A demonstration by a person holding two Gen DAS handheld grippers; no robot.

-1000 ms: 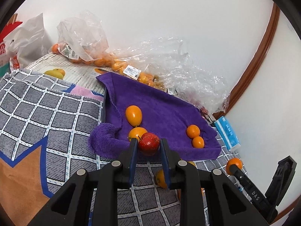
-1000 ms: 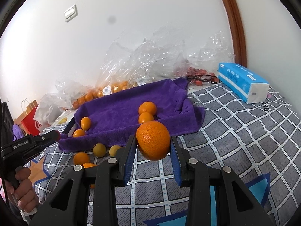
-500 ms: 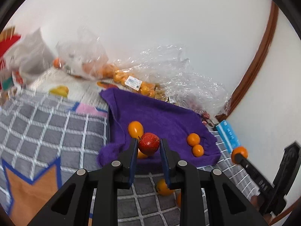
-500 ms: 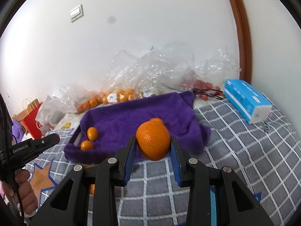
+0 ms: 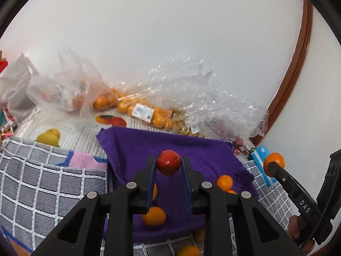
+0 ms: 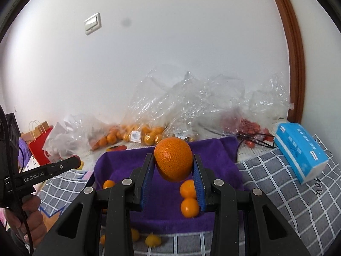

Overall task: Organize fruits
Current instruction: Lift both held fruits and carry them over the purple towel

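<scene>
Fingers of the left gripper (image 5: 168,167) are clamped on an apple (image 5: 168,162), the right gripper (image 6: 173,163) on an orange (image 6: 173,159), both held above the purple towel (image 5: 204,155), where four small fruits are already laid, while several remain on the blanket (image 6: 283,194) at 6 o'clock.

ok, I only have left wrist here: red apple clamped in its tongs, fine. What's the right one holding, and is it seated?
Observer: The right tongs are shut on a large orange, pinched at its widest part between both blue pads.
Operator: What's in line below it?
Observer: The purple towel. Two small oranges lie on it, touching each other, framed just under the held one.
Operator: Any wall landmark on that camera?
Observer: A white light switch, upper left on the wall.
</scene>
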